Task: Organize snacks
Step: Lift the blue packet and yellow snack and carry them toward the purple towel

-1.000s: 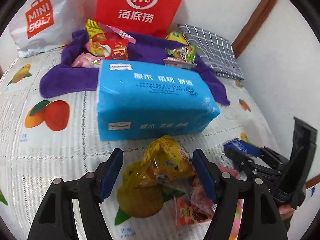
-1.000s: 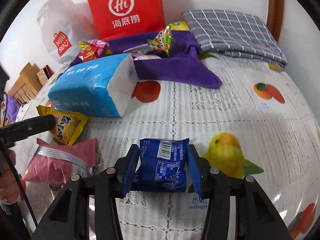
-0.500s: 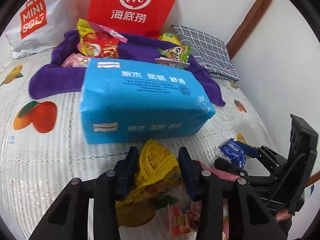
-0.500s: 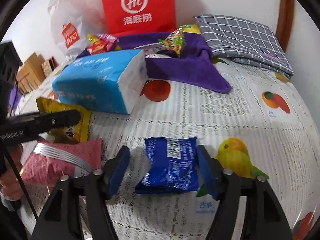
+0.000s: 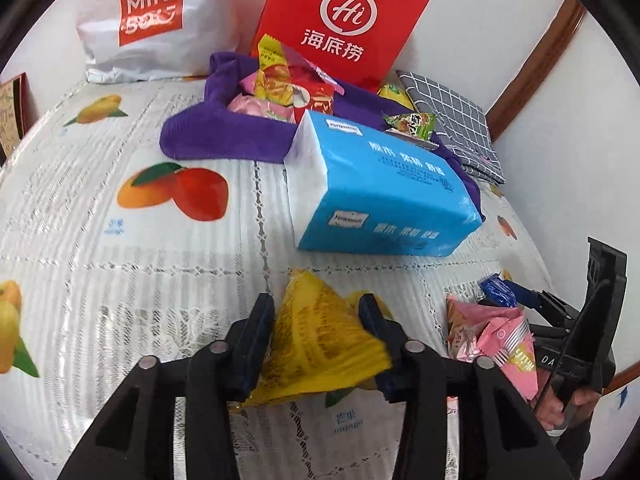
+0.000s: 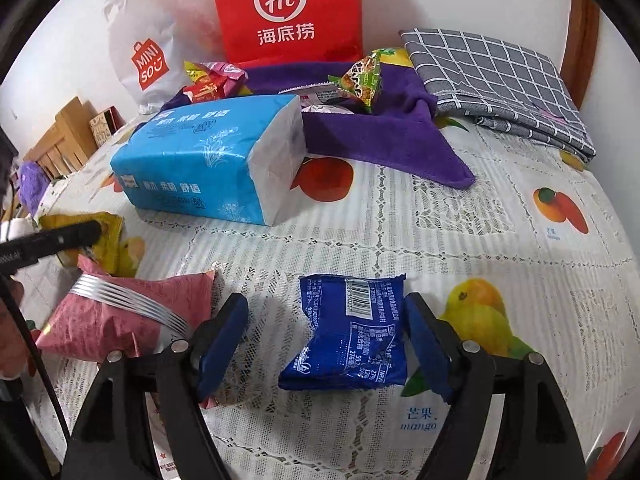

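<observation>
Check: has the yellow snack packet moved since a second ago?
Yes. The yellow snack packet, gripped by the left gripper, has shifted leftward relative to the blue tissue pack.

red paper bag (image 6: 286, 12) far ahead of tool: "Hi 海底捞". white plastic bag (image 5: 152, 20) left of it: "MINISO". tablecloth (image 6: 420, 420) near fingers: "芒果 mango".

The left gripper (image 5: 316, 322) points steeply down, its blue pads pressed on either side of a yellow snack packet (image 5: 320, 340) — after a slight reopening of the jaws. The right gripper (image 6: 326, 332) also tilts down; its jaws have just been opening and stand apart — a blue snack packet (image 6: 348, 334) lies between them, clear of both pads.
</observation>
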`<act>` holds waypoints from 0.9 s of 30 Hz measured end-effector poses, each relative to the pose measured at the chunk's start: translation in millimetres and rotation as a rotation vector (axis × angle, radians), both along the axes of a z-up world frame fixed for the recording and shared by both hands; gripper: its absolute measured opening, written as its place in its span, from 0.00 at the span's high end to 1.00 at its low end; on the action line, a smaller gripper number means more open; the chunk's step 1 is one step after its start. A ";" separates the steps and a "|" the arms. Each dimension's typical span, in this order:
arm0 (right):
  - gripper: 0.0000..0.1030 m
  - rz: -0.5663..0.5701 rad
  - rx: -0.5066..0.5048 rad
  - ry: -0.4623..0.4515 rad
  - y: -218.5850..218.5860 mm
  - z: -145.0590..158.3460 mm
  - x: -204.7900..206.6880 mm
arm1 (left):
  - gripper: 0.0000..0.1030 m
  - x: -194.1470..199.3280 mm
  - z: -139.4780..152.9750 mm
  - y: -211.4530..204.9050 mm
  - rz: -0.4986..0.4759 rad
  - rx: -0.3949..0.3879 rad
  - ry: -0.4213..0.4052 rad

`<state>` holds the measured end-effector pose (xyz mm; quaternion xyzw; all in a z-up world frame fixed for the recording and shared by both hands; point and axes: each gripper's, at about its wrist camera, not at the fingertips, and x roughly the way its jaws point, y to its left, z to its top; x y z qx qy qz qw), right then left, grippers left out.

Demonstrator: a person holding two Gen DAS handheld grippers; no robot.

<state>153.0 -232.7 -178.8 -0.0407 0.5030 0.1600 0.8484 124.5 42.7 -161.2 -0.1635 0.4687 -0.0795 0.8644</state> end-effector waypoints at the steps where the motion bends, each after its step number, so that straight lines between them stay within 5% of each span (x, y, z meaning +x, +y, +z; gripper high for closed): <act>1: 0.23 -0.016 -0.013 0.004 -1.1 0.2 0.0 | 0.51 -0.7 -0.4 -0.4 -0.005 -0.004 -0.010; 6: 0.26 -0.059 -0.055 0.010 -6.4 1.4 -5.7 | 0.46 -2.0 -1.2 -15.0 -0.032 0.071 -0.046; 9: 0.30 -0.078 -0.064 -0.024 -7.2 0.4 -10.0 | 0.54 -4.1 0.6 -19.7 -0.031 0.108 -0.049; 12: 0.53 -0.098 -0.066 -0.028 -10.4 3.3 -9.5 | 0.57 -5.3 4.3 -18.6 -0.041 0.085 -0.040; 27: 0.54 -0.160 0.057 -0.039 -10.2 51.9 -35.6 | 0.59 -28.8 58.7 -15.6 -0.058 0.032 -0.086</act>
